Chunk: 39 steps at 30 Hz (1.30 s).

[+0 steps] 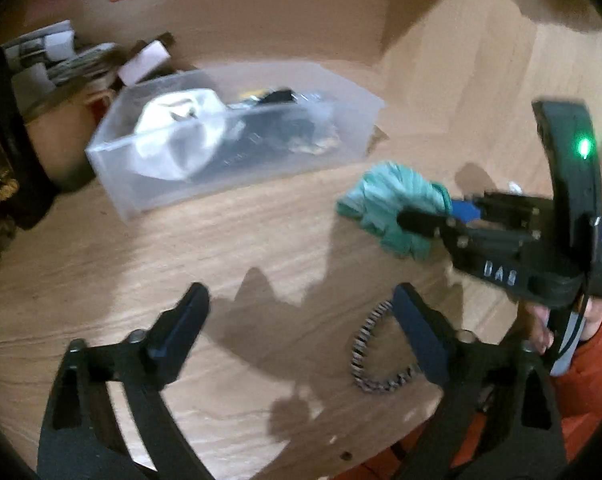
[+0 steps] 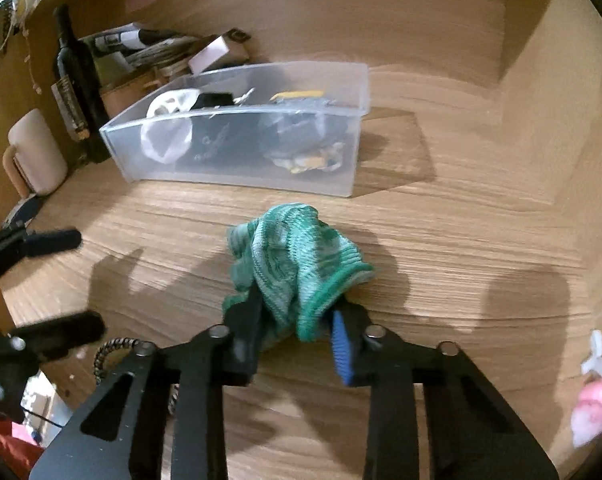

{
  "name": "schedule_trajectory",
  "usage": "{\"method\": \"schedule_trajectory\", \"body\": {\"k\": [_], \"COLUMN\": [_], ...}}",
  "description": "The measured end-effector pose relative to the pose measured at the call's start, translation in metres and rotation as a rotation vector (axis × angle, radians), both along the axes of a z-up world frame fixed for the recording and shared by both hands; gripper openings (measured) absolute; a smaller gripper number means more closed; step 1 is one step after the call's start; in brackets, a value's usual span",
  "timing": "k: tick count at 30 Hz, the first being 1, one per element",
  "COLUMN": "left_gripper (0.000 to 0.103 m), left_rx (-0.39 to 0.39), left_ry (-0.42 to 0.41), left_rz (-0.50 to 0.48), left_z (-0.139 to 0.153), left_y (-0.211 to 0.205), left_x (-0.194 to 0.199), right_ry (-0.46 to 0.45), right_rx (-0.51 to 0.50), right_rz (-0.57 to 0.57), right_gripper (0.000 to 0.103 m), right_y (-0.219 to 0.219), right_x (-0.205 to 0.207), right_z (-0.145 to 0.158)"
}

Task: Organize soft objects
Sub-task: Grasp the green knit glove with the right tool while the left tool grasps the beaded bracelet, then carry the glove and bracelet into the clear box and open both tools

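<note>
The jaws of the right gripper (image 2: 297,332) are closed on the bunched green sock (image 2: 297,256), with cloth pressed between the two fingers, while the jaws of the left gripper (image 1: 301,320) stand wide apart and hold nothing. The sock lies on the wooden table (image 2: 461,220) or hangs just above it; I cannot tell which. It is in front of the clear plastic bin (image 2: 357,92), not touching it. The bin already holds a white cloth piece (image 2: 169,132) and some dark soft things (image 2: 297,132), so I judge that part of the sorting is done and the green sock is the piece in hand. A striped hair band (image 1: 371,356) lies on the table near the left gripper, and something pink (image 2: 593,408) shows at the right edge, so more seems to be left. Behind the bin are a dark bottle (image 2: 77,76), a pale mug (image 2: 37,152) and a pile of papers (image 2: 149,46). The near wall of the bin stands between the sock and the inside, so the sock must probably go over it.
</note>
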<state>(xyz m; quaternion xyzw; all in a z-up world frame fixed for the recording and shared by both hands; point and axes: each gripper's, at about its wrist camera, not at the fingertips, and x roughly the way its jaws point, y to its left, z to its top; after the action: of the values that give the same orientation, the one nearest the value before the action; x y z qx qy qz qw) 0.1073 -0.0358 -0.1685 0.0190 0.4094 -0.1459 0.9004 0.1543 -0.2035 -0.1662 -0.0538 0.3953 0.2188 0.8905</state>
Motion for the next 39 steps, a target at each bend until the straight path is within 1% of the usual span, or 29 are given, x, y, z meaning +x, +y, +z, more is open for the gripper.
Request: {"method": "schedule_trajectory", "body": {"k": [4, 7, 8, 9, 10, 12, 13, 14, 18, 21, 25, 36, 39], "left_gripper": [0.075, 0.062, 0.058, 0.045, 0.039, 0.017, 0.011, 0.008, 0.006, 0.006, 0.006, 0.005, 0.005], "left_rx": [0.010, 0.021, 0.030, 0.038, 0.042, 0.052, 0.051, 0.052, 0.053, 0.040, 0.008, -0.019, -0.031], "left_ry": [0.044, 0.058, 0.048, 0.039, 0.035, 0.027, 0.026, 0.024, 0.002, -0.027, -0.068, -0.239, -0.270], "left_rz": [-0.040, -0.055, -0.053, -0.052, -0.056, -0.060, -0.060, -0.061, -0.047, -0.030, 0.003, 0.104, 0.129], "left_z": [-0.013, -0.019, -0.019, -0.019, -0.019, -0.019, -0.019, -0.019, -0.016, -0.006, 0.014, 0.081, 0.094], "left_y": [-0.009, -0.014, -0.015, -0.015, -0.017, -0.018, -0.018, -0.018, -0.015, -0.009, 0.003, 0.029, 0.036], "left_x": [-0.003, -0.005, -0.007, -0.008, -0.008, -0.008, -0.006, -0.006, 0.000, 0.005, 0.015, 0.050, 0.055], "right_ry": [-0.024, -0.043, -0.050, -0.057, -0.065, -0.082, -0.087, -0.093, -0.113, -0.134, -0.168, -0.267, -0.291], "right_rx": [0.035, 0.059, 0.063, 0.066, 0.068, 0.070, 0.073, 0.078, 0.093, 0.102, 0.117, 0.146, 0.153], "right_rz": [-0.030, -0.043, -0.046, -0.047, -0.047, -0.047, -0.046, -0.045, -0.046, -0.047, -0.049, -0.033, -0.019], "right_gripper": [0.021, 0.021, 0.021, 0.021, 0.021, 0.020, 0.020, 0.020, 0.020, 0.020, 0.020, 0.020, 0.020], "right_y": [-0.011, -0.017, -0.018, -0.020, -0.021, -0.022, -0.023, -0.023, -0.023, -0.023, -0.021, -0.012, -0.006], "right_x": [-0.011, -0.018, -0.020, -0.023, -0.025, -0.028, -0.029, -0.030, -0.030, -0.029, -0.026, -0.005, 0.002], "right_z": [0.009, 0.017, 0.019, 0.021, 0.023, 0.028, 0.029, 0.032, 0.038, 0.045, 0.056, 0.090, 0.099]}}
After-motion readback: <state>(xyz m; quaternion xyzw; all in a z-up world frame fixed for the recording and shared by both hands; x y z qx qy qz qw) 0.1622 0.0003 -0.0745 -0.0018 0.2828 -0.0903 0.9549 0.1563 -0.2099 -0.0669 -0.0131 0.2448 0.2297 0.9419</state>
